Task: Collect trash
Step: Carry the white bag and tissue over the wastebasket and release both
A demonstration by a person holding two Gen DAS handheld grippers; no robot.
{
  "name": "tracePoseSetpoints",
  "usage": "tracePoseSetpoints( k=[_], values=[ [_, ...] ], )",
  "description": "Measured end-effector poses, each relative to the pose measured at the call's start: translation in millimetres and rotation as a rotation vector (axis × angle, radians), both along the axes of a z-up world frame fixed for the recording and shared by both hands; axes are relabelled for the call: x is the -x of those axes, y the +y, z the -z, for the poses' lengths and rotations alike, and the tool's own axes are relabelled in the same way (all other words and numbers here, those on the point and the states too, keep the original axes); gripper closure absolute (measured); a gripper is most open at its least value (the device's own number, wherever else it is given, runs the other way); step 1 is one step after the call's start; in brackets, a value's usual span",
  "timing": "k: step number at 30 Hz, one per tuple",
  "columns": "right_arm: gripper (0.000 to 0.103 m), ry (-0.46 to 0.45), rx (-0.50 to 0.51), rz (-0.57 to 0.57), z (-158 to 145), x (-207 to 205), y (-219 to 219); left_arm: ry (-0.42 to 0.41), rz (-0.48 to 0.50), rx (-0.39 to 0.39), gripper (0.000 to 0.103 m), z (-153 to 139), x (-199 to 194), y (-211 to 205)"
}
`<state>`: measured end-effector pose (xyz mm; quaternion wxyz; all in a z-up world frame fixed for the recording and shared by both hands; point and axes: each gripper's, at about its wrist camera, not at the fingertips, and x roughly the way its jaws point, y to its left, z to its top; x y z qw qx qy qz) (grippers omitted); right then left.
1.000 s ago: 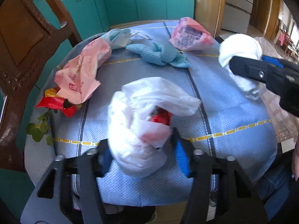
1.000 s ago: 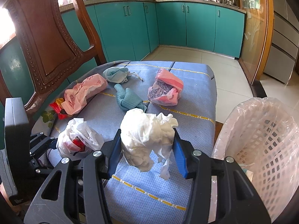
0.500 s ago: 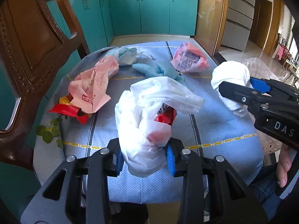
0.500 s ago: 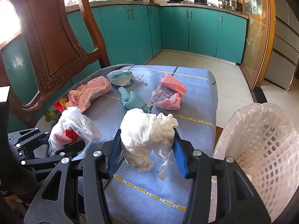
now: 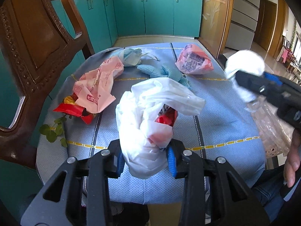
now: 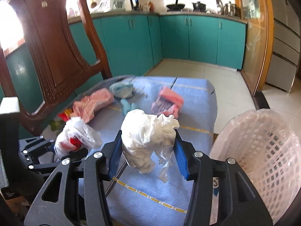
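My left gripper (image 5: 144, 159) is shut on a white plastic bag (image 5: 150, 116) with red wrappers inside, held just above the blue tablecloth (image 5: 216, 131). My right gripper (image 6: 148, 157) is shut on a crumpled white paper wad (image 6: 148, 131), lifted off the cloth; that wad (image 5: 244, 66) also shows at the right of the left wrist view. The white bag (image 6: 75, 137) appears at the left of the right wrist view. A lined lattice waste basket (image 6: 263, 154) stands to the right of the table.
Left on the cloth lie a pink wrapper (image 5: 97, 88), a red packet (image 5: 73, 111), a teal rag (image 5: 165, 71), a crumpled face mask (image 5: 129, 56), a pink packet (image 5: 193, 62) and green leaves (image 5: 54, 131). A carved wooden chair (image 5: 32, 47) stands at the left. A person's hand (image 5: 292, 162) shows at the right edge.
The left jaws closed onto the white bag and raised it off the cloth. The right gripper rose a little with the paper wad.
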<state>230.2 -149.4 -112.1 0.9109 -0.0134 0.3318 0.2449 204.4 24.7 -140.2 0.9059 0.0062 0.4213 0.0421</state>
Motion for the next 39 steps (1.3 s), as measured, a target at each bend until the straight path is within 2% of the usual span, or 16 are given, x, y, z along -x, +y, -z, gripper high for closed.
tracePoseSetpoints(
  k=[3, 6, 7, 11, 15, 17, 20, 22, 25, 27, 28, 30, 32, 33, 36, 39],
  values=[
    [0.052, -0.107, -0.106, 0.084, -18, 15, -34, -0.017, -0.003, 0.013, 0.066, -9, 1, 0],
    [0.052, -0.191, -0.099, 0.179, -29, 28, -66, -0.049, 0.008, 0.028, 0.066, -21, 1, -3],
    [0.052, -0.192, -0.097, 0.21, -30, 29, -77, -0.052, 0.017, 0.029, 0.066, -23, 0, -6],
    [0.052, -0.116, -0.125, 0.356, -20, 24, -123, -0.057, 0.088, 0.047, 0.066, -29, -7, -30],
    [0.052, 0.076, -0.12, 0.46, 9, 5, -160, -0.058, 0.172, 0.077, 0.066, -32, -13, -66],
    [0.045, 0.146, -0.125, 0.517, 21, 1, -175, -0.061, 0.224, 0.08, 0.066, -35, -16, -86],
    [0.03, 0.155, -0.227, 0.63, 22, 8, -204, -0.071, 0.299, 0.099, 0.066, -42, -20, -118],
    [0.024, 0.131, -0.332, 0.69, 18, 17, -222, -0.072, 0.346, 0.112, 0.066, -44, -23, -137],
    [0.023, 0.095, -0.421, 0.734, 15, 25, -240, -0.068, 0.414, 0.12, 0.066, -46, -26, -166],
    [0.023, 0.05, -0.442, 0.775, 10, 33, -246, -0.054, 0.476, 0.13, 0.064, -45, -26, -188],
    [0.023, 0.033, -0.446, 0.789, 8, 35, -249, -0.048, 0.497, 0.131, 0.06, -43, -26, -196],
    [0.021, 0.009, -0.45, 0.811, 6, 40, -252, -0.028, 0.542, 0.109, 0.039, -37, -24, -212],
    [0.019, 0.03, -0.444, 0.798, 9, 37, -252, -0.052, 0.555, 0.079, 0.027, -35, -16, -217],
    [0.019, 0.045, -0.446, 0.779, 11, 35, -250, -0.066, 0.549, 0.057, 0.024, -34, -13, -217],
    [0.019, 0.044, -0.418, 0.738, 8, 29, -239, -0.078, 0.48, 0.023, 0.024, -33, -11, -203],
    [0.019, 0.016, -0.382, 0.708, 2, 30, -228, -0.09, 0.355, 0.022, 0.024, -31, -15, -162]
  ],
)
